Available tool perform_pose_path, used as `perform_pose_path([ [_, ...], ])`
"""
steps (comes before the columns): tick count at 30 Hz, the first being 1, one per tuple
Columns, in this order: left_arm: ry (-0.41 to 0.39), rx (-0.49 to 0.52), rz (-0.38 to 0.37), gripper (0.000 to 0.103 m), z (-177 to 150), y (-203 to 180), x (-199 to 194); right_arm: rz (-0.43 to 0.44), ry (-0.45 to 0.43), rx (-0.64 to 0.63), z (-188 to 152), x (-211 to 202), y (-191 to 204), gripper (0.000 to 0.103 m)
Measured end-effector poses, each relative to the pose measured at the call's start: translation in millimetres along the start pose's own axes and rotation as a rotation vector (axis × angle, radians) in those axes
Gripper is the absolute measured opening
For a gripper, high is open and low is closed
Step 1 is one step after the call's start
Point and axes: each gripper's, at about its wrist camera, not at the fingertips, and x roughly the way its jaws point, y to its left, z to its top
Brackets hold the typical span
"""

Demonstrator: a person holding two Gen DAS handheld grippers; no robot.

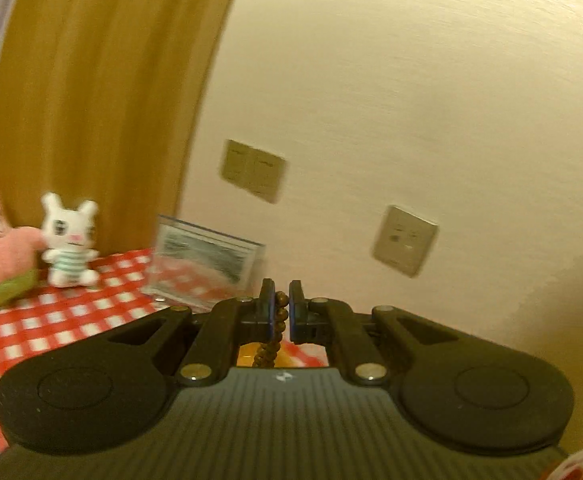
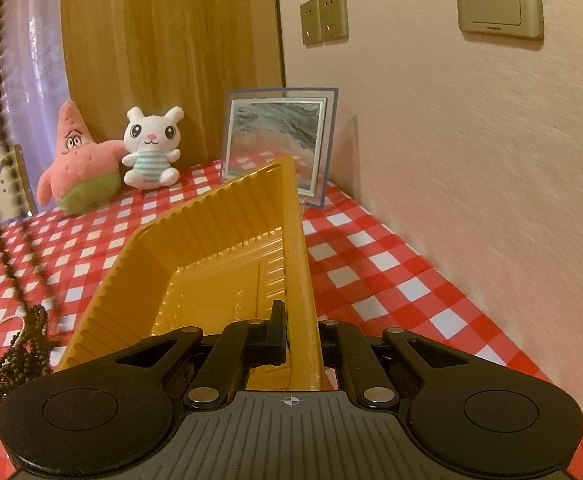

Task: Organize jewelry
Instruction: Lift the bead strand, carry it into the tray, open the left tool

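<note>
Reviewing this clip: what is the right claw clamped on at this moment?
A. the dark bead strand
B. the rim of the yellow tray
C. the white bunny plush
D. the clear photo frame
B. In the right wrist view the right claw pinches the near wall of the yellow tray, tilting it up off the checkered cloth; the dark bead strand is in the left claw instead.

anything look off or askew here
The yellow tray is tipped up on one side, its rim clamped in the right gripper rather than lying flat on the checkered tablecloth. Nothing looks spilled or damaged.
</note>
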Motion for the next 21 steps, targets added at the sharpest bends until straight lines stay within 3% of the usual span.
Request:
perform_pose_path([
  [5, 0.095, -0.065, -0.045, 0.005, -22, -2, 30, 0.006, 0.002, -0.002, 0, -2, -1, 0.006],
  [15, 0.382, -0.17, 0.025, 0.005, -104, 22, 92, 0.011, 0.01, 0.004, -3, -9, -1, 0.006],
  [21, 0.466, -0.205, 0.023, 0.005, -135, 25, 107, 0.013, 0.012, 0.003, -5, -14, 0, 0.006],
])
